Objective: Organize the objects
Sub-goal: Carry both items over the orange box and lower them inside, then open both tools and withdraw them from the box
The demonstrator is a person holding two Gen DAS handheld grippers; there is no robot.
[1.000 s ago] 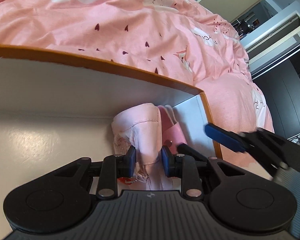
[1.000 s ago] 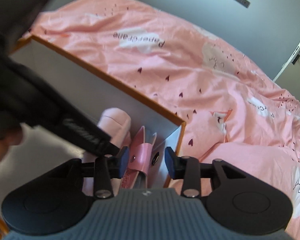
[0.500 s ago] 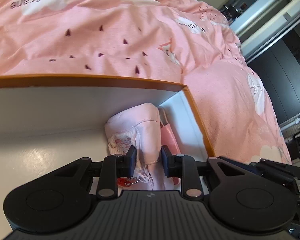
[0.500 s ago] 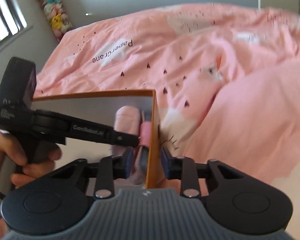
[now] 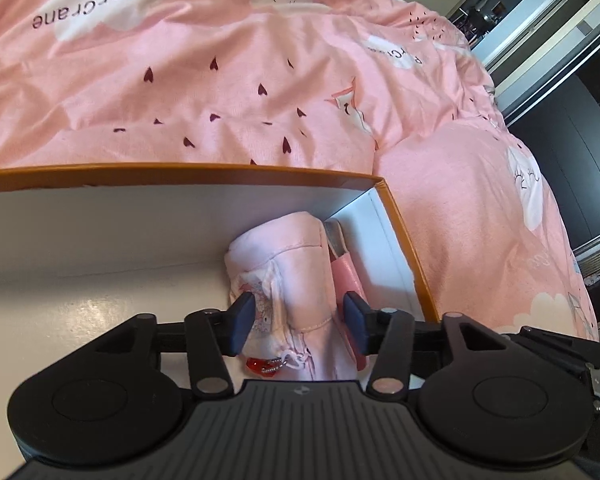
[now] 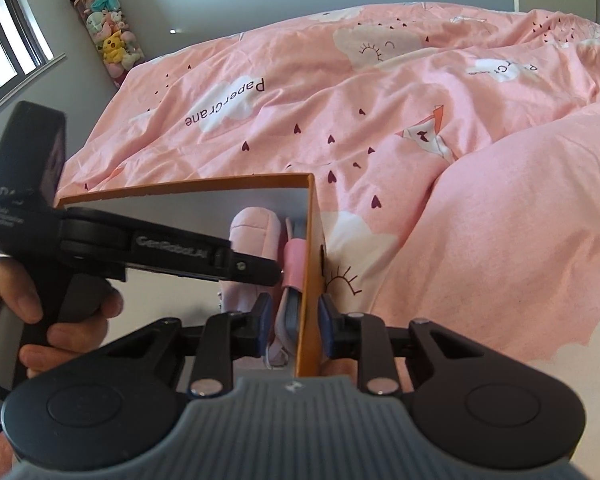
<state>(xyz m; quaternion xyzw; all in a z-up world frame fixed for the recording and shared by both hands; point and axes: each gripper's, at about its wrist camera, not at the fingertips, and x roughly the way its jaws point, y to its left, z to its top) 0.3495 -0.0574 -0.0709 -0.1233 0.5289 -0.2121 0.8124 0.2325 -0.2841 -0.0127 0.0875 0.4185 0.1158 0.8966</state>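
Bedding (image 5: pixel 228 92) reads "PaperCrane" (left tool (image 5: pixel 298 322) just parted; right tool (image 6: pixel 294 320) straddles box wall (image 6: pixel 310 280)).

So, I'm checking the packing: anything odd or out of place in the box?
Mostly tidy: the rolled pink garment and pink shoe stand packed in the box corner. One oddity: the right gripper straddles the box's side wall, one finger inside, one outside.

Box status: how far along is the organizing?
Done: pale pink pouch and pink wallet stand in the box corner. In hand: nothing; left tongs just opened off the pouch, right tongs straddle the box wall. Left: none visible on the bedspread.
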